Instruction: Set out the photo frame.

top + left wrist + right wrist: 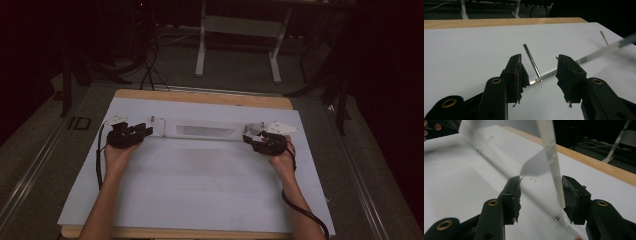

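- Left hand-held gripper [145, 131], at 9 o'clock on the white tabletop [200, 175]: jaws wide, clear of the panel.
- Clear acrylic panel [205, 131], at centre toward 12 o'clock, standing on edge.
- Right hand-held gripper [251, 138], at 3 o'clock: jaws wide around the panel's end, grip uncertain.

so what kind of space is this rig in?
Probably a lab or workshop data-collection bay, kept dark. A wooden table covered with a white sheet, a white-legged frame stand behind it on grey floor, and cables trailing across that floor point that way.
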Demonstrator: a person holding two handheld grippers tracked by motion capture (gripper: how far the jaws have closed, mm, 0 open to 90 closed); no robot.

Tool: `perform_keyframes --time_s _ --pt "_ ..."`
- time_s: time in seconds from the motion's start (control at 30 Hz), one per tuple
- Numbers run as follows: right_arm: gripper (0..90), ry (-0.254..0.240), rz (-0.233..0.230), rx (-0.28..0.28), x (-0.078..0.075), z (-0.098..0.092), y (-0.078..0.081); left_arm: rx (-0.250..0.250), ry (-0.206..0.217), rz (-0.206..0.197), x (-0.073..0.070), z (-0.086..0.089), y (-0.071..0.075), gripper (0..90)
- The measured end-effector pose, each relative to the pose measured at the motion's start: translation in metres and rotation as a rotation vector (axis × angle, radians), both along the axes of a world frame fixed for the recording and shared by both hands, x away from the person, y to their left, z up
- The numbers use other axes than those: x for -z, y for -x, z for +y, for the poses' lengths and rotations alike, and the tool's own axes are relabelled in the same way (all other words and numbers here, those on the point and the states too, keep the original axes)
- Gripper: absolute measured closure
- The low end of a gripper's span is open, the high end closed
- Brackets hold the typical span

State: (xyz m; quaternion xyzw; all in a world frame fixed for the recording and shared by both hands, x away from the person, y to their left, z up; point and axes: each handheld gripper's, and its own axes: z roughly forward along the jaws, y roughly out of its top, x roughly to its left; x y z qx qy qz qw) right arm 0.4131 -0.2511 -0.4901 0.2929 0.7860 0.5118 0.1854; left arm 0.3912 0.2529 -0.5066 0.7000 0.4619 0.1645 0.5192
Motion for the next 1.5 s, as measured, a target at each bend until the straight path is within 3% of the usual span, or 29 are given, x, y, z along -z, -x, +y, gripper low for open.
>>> perform_keyframes --time_s 0.3,0.63,0.83,1.0,1.23,1.43,1.5 --pt "51.4 -0.006 0.0 0.021 -0.002 0.001 -0.004 0.031 -0.036 -0.029 -0.002 -0.002 0.006 53.9" --pt "51.3 -0.014 0.002 0.037 -0.003 0.002 -0.008 0.089 -0.087 -0.108 -0.011 -0.02 0.006 50.8" --pt "51.1 -0.018 0.005 0.04 -0.003 0.002 -0.008 0.103 -0.08 -0.108 -0.014 -0.03 -0.002 50.7" --pt "51.1 -0.021 0.006 0.044 -0.003 0.003 -0.008 0.094 -0.091 -0.109 -0.015 -0.038 -0.005 43.9" --pt "51.0 -0.027 0.008 0.051 -0.003 0.003 -0.01 0.104 -0.068 -0.155 -0.019 -0.05 -0.006 39.6" --pt "50.9 -0.03 0.003 0.057 -0.002 0.003 -0.01 0.109 -0.078 -0.156 -0.02 -0.053 -0.008 39.6" --pt "50.8 -0.031 0.001 0.067 -0.002 0.004 -0.01 0.103 -0.102 -0.163 -0.021 -0.057 -0.009 40.9"
